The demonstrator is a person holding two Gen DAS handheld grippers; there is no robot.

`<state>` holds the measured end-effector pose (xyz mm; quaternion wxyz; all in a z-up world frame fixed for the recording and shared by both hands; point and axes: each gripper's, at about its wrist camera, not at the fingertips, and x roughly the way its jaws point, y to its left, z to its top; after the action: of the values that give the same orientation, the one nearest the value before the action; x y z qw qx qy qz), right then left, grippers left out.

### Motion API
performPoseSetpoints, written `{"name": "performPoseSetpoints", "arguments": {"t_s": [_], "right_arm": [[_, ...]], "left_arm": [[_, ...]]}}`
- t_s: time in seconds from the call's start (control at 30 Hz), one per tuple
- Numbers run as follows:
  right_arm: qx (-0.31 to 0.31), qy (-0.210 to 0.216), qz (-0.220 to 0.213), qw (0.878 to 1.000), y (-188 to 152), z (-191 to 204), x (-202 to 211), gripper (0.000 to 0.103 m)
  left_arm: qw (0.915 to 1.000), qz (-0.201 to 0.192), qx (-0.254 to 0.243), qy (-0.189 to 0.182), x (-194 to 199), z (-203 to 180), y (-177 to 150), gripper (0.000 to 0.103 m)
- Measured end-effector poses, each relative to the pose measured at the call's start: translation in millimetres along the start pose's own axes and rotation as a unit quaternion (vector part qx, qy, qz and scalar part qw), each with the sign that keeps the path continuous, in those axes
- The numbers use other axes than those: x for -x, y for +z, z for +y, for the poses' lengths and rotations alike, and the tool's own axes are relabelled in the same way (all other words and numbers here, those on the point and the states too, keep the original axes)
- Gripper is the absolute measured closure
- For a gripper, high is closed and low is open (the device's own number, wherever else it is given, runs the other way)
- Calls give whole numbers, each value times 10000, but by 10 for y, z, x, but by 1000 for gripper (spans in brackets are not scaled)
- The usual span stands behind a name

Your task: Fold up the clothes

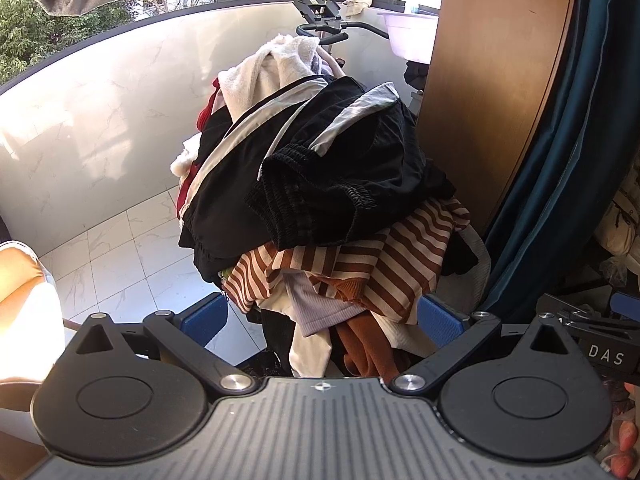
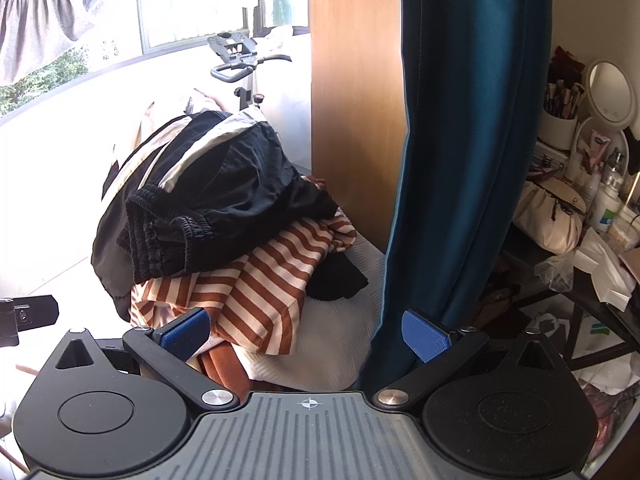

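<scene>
Clothes point(image 1: 320, 184) sit heaped at twelve o'clock ahead of both grippers, black shorts point(image 2: 208, 196) on top of a striped shirt point(image 2: 264, 280). Left gripper point(image 1: 322, 312) and right gripper point(image 2: 306, 332) hold nothing, jaws wide, likely ready to pick the topmost piece.

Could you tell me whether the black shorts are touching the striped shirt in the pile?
Touching. In the right wrist view the black shorts lie directly on the striped shirt, their elastic waistband overlapping its stripes with no gap.
</scene>
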<state>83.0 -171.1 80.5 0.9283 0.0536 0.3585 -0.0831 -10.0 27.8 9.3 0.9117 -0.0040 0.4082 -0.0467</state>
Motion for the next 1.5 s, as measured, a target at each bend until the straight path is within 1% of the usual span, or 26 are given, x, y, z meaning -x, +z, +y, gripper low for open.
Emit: {"name": "performPoseSetpoints", "arguments": {"t_s": [0.07, 0.17, 0.3, 0.37, 0.47, 0.57, 0.63, 0.7, 0.8, 0.9, 0.97, 1.03, 1.07, 1.17, 1.27, 1.4, 1.5], "right_arm": [[18, -19, -109, 9999, -20, 19, 28, 1], [-59, 34, -101, 9999, -30, 15, 45, 1], [-117, 165, -118, 9997, -46, -1, 59, 1], [-163, 226, -125, 9995, -49, -14, 61, 1], [-339, 461, -185, 9982, -37, -59, 69, 1], [-503, 442, -354, 9971, -3, -85, 61, 1], [-420, 367, -393, 9977, 25, -65, 25, 1], [-202, 221, -356, 9989, 51, -4, -16, 1], [-88, 285, -429, 9986, 41, 54, -14, 1], [-70, 340, -446, 9984, 14, 91, -2, 1], [-16, 319, -451, 9985, -8, 118, 5, 1], [45, 228, -442, 9988, -31, 144, 2, 1], [60, 258, -428, 9987, -36, 152, -5, 1], [15, 391, -378, 9985, -42, 164, -18, 1], [31, 346, -309, 9989, -46, 204, -28, 1], [244, 287, -248, 9990, -84, 285, -26, 1], [132, 473, -216, 9986, -89, 272, -13, 1]], "left_arm": [[9999, 15, 65, -117, 2, 36, -3, 0], [9994, 57, 197, -283, 7, 83, -22, 0], [9999, -53, 46, -119, 42, 54, -34, 0], [10000, -40, -4, -88, 49, 36, -24, 0], [9997, 66, 41, -218, 17, 47, 4, 0], [9996, 128, 121, -241, -31, 89, 29, 0], [9996, 116, 144, -196, -64, 132, 34, 0], [9995, 103, 212, -194, -87, 180, 22, 0], [9995, 113, 219, -197, -105, 215, 3, 0], [10000, 12, 55, -55, -94, 205, -25, 0], [9999, -76, -64, 28, -84, 194, -41, 0], [9999, -66, -83, 97, -88, 201, -42, 0], [9999, -53, -70, 111, -90, 209, -42, 0], [10000, -26, 28, 39, -92, 249, -39, 0], [10000, -39, -12, 13, -82, 255, -41, 0], [9999, -98, -120, 3, -51, 234, -48, 0], [9998, -120, -137, -80, -33, 229, -44, 0]]}}
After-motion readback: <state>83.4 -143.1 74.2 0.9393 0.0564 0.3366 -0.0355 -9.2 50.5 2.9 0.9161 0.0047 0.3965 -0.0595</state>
